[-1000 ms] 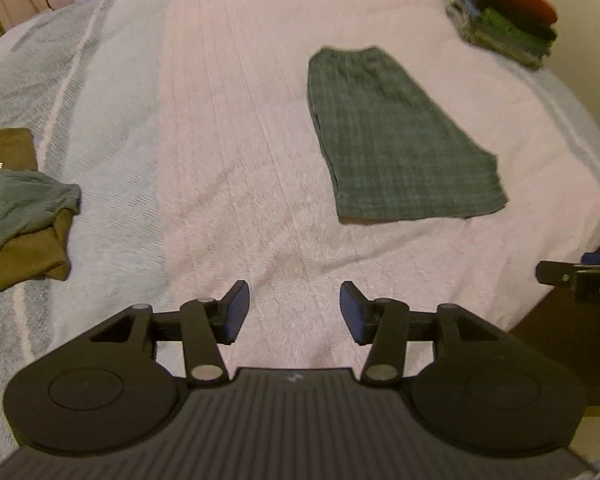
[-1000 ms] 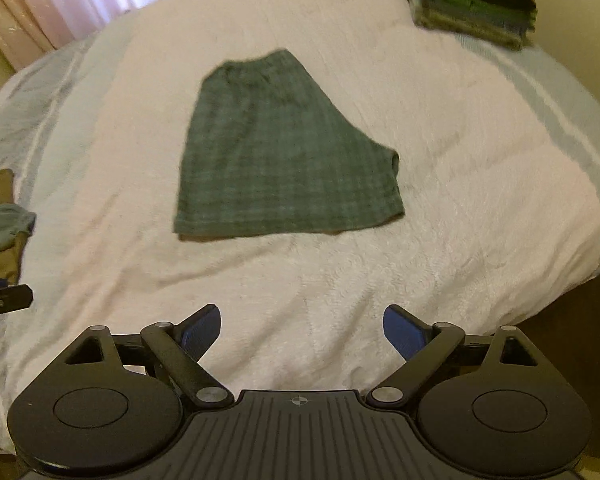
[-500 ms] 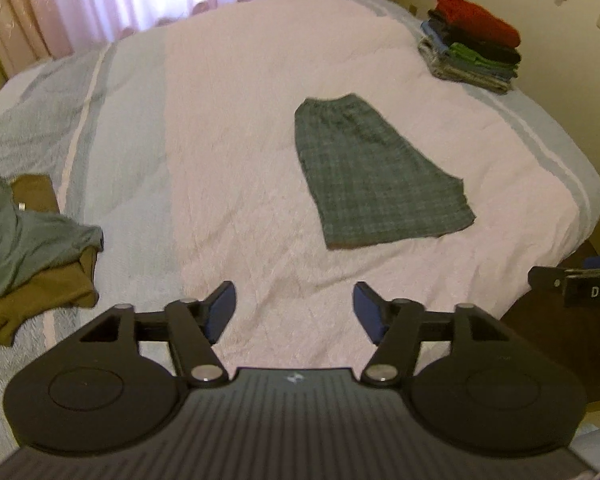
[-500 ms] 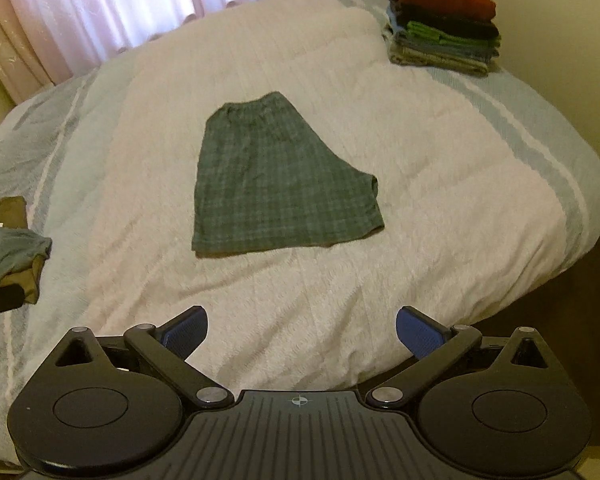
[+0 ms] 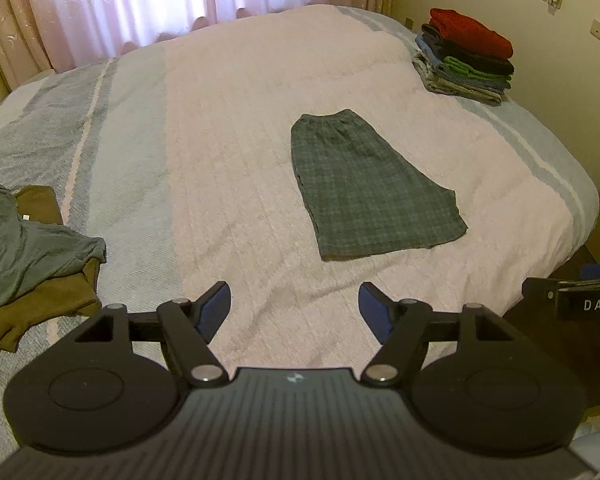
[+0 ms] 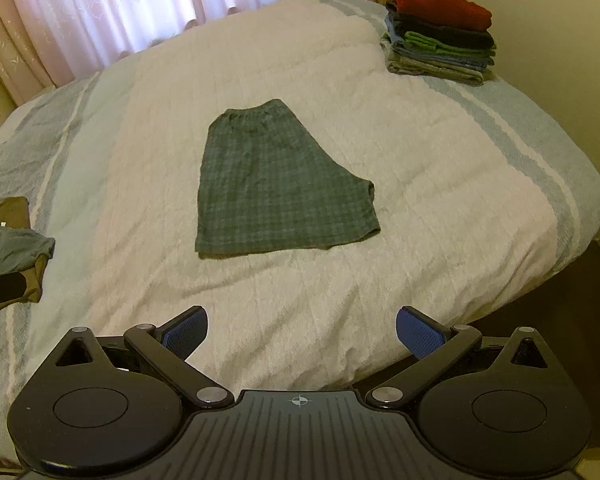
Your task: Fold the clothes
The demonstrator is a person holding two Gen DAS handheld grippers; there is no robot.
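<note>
A pair of dark green plaid fabric shorts [image 5: 364, 184] [image 6: 276, 184], folded in half lengthwise, lay flat near the middle of a wide bed covered by a pale pink and light blue quilted bedspread [image 5: 228, 152] [image 6: 440, 184]. Their long axis ran from the near edge of the bed toward the pink curtains [image 5: 112, 4] [image 6: 100, 8], with the narrow elasticated waistband at the far end and the wider leg hem nearest the cameras; the crotch point jutted out to the right.

The left gripper [image 5: 294, 312] hung above the near edge of the bed, its jaws opening with only bare bedspread showing between the blue pads. The right gripper [image 6: 302, 332] had its fingers spread wide apart, gripping nothing.

A stack of folded clothes topped by a red garment [image 5: 466, 56] [image 6: 440, 28] sat at the far right corner of the bed, well apart from the shorts. A crumpled heap of grey-blue and olive-brown garments [image 5: 28, 256] [image 6: 10, 244] lay at the left edge.
</note>
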